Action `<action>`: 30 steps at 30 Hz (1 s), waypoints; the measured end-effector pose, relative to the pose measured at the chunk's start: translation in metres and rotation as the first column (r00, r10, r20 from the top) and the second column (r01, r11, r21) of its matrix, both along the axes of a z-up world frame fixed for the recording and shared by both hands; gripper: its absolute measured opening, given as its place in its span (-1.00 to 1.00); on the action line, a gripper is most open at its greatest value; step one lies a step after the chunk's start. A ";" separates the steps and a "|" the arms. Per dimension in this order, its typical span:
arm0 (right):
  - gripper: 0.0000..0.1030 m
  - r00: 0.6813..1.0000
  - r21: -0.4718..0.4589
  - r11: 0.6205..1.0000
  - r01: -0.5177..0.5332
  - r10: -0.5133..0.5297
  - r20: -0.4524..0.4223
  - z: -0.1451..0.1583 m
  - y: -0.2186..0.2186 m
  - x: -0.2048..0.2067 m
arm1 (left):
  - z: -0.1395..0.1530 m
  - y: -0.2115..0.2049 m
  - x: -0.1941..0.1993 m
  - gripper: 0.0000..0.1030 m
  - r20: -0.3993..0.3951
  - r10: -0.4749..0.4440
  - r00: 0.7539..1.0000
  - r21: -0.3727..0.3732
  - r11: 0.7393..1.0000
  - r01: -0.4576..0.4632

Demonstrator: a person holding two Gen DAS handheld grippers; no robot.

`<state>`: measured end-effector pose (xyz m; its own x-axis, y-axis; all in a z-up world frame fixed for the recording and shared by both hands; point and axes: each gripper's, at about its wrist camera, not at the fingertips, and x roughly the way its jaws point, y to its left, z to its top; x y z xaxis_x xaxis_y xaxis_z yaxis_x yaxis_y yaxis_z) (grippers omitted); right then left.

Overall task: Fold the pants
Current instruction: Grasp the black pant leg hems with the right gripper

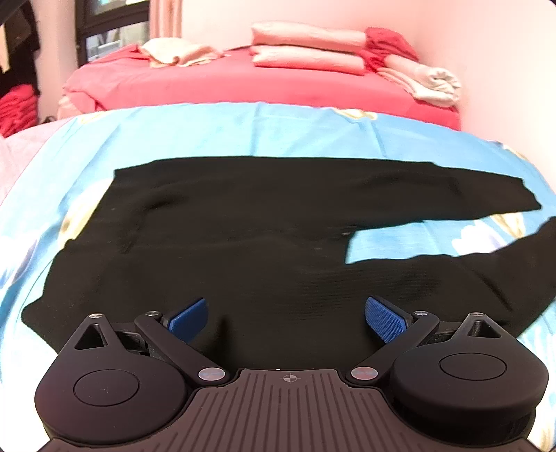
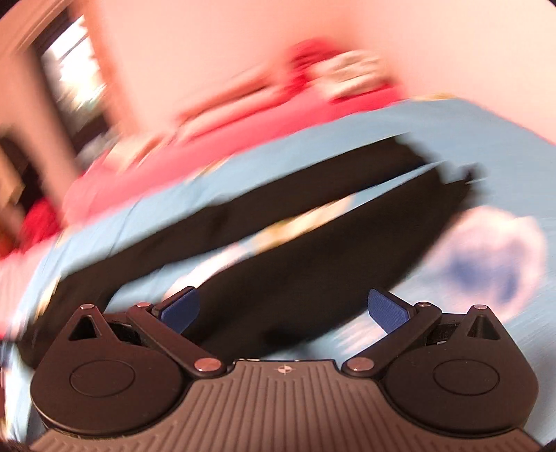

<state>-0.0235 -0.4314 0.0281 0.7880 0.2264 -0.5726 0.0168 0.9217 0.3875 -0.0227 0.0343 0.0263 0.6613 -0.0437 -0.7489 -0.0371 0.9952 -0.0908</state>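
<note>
In the left wrist view, black pants [image 1: 243, 222] lie spread flat on a light blue bedsheet [image 1: 278, 132] with a pale flower print. The waist end is at the left and the two legs run to the right, the far leg straight and the near leg angling toward the right edge, with a wedge of blue sheet between them. The left gripper [image 1: 286, 318] hangs over the near edge of the pants, its blue pads [image 1: 385, 320] spread wide apart with nothing between them; whether they touch the cloth cannot be told. Beyond the blue sheet is a red bed cover [image 1: 226, 83]. On it, far back, sit folded pink blankets [image 1: 305, 48], a red bundle of cloth [image 1: 389, 45] just to their right, a cream cloth [image 1: 424, 81] at the far right and a rumpled cream cloth [image 1: 173, 52] at the far left. A dark window frame [image 1: 111, 27] stands at the far left.

The right wrist view is tilted and heavily blurred. The pants [image 2: 295, 264] show here as two dark legs running up to the right across the blue sheet [image 2: 382, 121], with a gap of sheet between them. The right gripper [image 2: 283, 313] is over the near leg, its blue pads [image 2: 387, 313] wide apart and holding nothing. A white and blue flower print [image 2: 486, 257] lies to the right on the sheet. Farther back are red bedding [image 2: 208, 156] and a bright window [image 2: 73, 69], too smeared for detail.
</note>
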 end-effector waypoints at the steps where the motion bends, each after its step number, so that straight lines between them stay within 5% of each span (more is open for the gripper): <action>1: 0.99 0.998 0.031 0.998 0.062 -0.062 0.002 -0.001 -0.022 0.010 | -0.003 0.005 0.003 1.00 -0.008 0.019 1.000 0.001 1.000 -0.019; 3: 0.99 0.982 0.065 0.980 0.188 -0.187 -0.015 -0.009 -0.057 0.029 | -0.012 0.012 0.003 1.00 -0.017 0.048 0.999 -0.009 0.999 -0.048; 6: 0.55 0.955 0.113 0.949 0.293 -0.286 -0.074 -0.028 -0.090 0.059 | -0.026 0.018 0.001 1.00 -0.033 0.069 0.997 -0.023 0.997 -0.070; 8: -0.09 0.951 0.166 0.938 0.303 -0.288 -0.112 -0.040 -0.097 0.077 | -0.026 0.015 -0.003 1.00 -0.013 0.066 0.998 0.004 0.998 -0.066; 9: -0.15 0.953 0.166 0.940 0.298 -0.283 -0.109 -0.044 -0.094 0.081 | -0.026 0.014 -0.004 1.00 -0.011 0.066 0.998 0.015 0.998 -0.066; 11: -0.85 0.956 0.044 0.956 0.288 -0.285 -0.076 -0.046 -0.080 0.085 | -0.027 0.011 -0.001 1.00 -0.020 0.069 0.997 0.031 0.997 -0.069; 12: -0.85 0.955 -0.010 0.957 0.289 -0.289 -0.073 -0.043 -0.078 0.083 | -0.027 0.009 0.000 1.00 -0.024 0.071 0.997 0.038 0.997 -0.070; 14: -0.86 0.950 0.044 0.949 0.312 -0.312 -0.008 -0.030 -0.091 0.063 | -0.029 0.006 0.003 1.00 -0.030 0.068 0.997 0.046 0.997 -0.067; 17: -0.86 0.901 0.035 0.902 0.431 -0.432 0.044 -0.022 -0.113 0.027 | -0.031 0.004 0.004 1.00 -0.024 0.055 0.998 0.049 0.997 -0.053; 20: -0.85 0.890 0.086 0.889 0.450 -0.440 -0.120 -0.053 -0.136 0.027 | -0.033 0.001 0.006 1.00 -0.020 0.039 0.999 0.072 0.997 -0.038; 22: -0.81 0.888 0.135 0.878 0.459 -0.450 -0.093 -0.052 -0.138 0.017 | -0.033 0.001 0.007 1.00 -0.021 0.036 0.999 0.068 0.997 -0.035; 25: -0.35 0.859 0.195 0.838 0.509 -0.508 -0.059 -0.045 -0.143 0.008 | -0.032 0.004 0.004 1.00 -0.016 0.030 0.999 0.057 0.998 -0.029; 26: -0.10 0.863 0.176 0.845 0.506 -0.498 -0.089 -0.045 -0.144 0.012 | -0.032 0.005 0.002 1.00 -0.012 0.023 1.000 0.059 0.998 -0.022; 28: -0.03 0.895 0.204 0.872 0.446 -0.435 -0.095 -0.049 -0.140 0.011 | -0.033 0.005 -0.001 1.00 -0.002 0.007 1.000 0.064 0.998 -0.007; 30: -0.68 0.893 0.155 0.880 0.449 -0.439 -0.097 -0.048 -0.131 0.013 | -0.034 0.006 -0.004 1.00 0.010 0.000 1.000 0.067 0.998 0.000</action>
<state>-0.0101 -0.5627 -0.0199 0.7957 -0.0420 -0.6042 0.4354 0.7331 0.5225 -0.0264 0.0398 -0.0077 0.6688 0.0066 -0.7434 -0.0364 0.9990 -0.0239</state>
